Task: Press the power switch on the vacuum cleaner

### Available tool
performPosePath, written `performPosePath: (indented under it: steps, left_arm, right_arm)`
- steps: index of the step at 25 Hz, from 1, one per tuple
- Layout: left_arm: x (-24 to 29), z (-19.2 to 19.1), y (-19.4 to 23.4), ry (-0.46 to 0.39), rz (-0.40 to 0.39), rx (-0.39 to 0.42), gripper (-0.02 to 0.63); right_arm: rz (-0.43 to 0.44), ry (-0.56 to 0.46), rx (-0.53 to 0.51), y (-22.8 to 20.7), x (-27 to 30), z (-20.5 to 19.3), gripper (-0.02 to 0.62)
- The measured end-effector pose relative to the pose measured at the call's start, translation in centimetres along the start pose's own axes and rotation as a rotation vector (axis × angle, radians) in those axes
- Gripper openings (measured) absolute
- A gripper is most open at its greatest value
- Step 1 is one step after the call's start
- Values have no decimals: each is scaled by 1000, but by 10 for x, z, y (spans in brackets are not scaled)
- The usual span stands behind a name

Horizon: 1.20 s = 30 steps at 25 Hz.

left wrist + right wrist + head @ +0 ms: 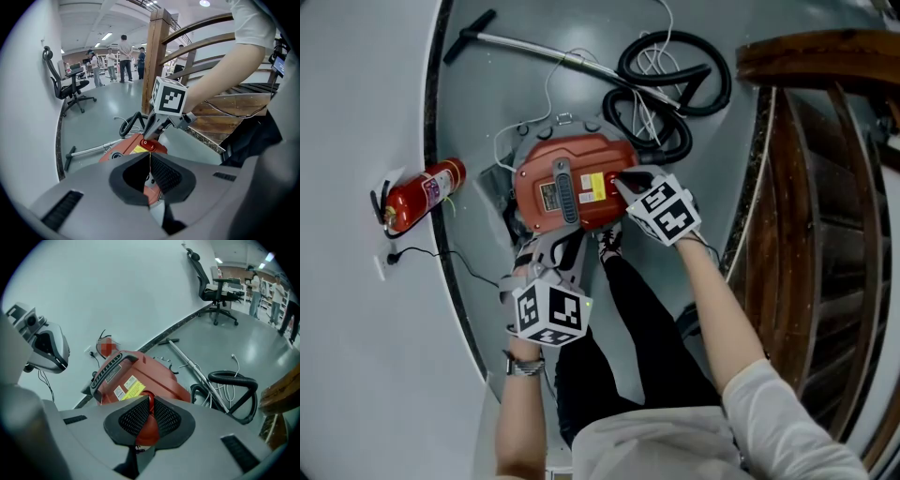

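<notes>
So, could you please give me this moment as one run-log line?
right claw: shut, tip at red power switch | left claw: shut, empty, pointed at vacuum cleaner | vacuum cleaner: on floor by wall

Both handhelds, same build: left gripper (555,246) and right gripper (625,181) have light-grey moulded shells, black cross-hatched pads (133,418) and black vent slots (238,453) on the shell. Each carries a white cube (548,314) printed with black square markers. Person wears a white short sleeve (787,427) lower right, black trousers (642,328) centre frame, and a metal-band wristwatch (523,366) lower left.
</notes>
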<state>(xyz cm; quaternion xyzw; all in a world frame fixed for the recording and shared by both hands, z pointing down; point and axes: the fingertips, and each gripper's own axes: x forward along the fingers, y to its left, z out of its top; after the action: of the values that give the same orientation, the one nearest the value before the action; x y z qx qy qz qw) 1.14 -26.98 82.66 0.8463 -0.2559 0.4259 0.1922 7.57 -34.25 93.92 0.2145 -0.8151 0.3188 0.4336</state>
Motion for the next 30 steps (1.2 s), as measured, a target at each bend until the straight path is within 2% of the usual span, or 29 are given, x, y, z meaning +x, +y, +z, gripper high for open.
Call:
performPosePath:
  steps: [8,12,16,19,27,30]
  left_arm:
    - [2,2,-3,-7,-6,-7,5]
    - [2,1,-3,-2,-8,-10,5]
    - [3,1,-4,-4,-10,-19,5]
    - [3,3,-6,-5,-11,-17,5]
    - [-9,8,-2,1,12,-33,5]
    - [-12,5,-1,-1,19,-40,5]
  right_arm:
    - [-12,-31,114,-4,1,-1,32]
    - [-23,-14,166,-7,3,1,32]
    - [-62,2,173,-9,4,1,31]
    - [-69,-14,201,-9,4,0,31]
    - [-89,21,214,-11,4,-2,29]
    - [-91,21,187,-10,4,-2,31]
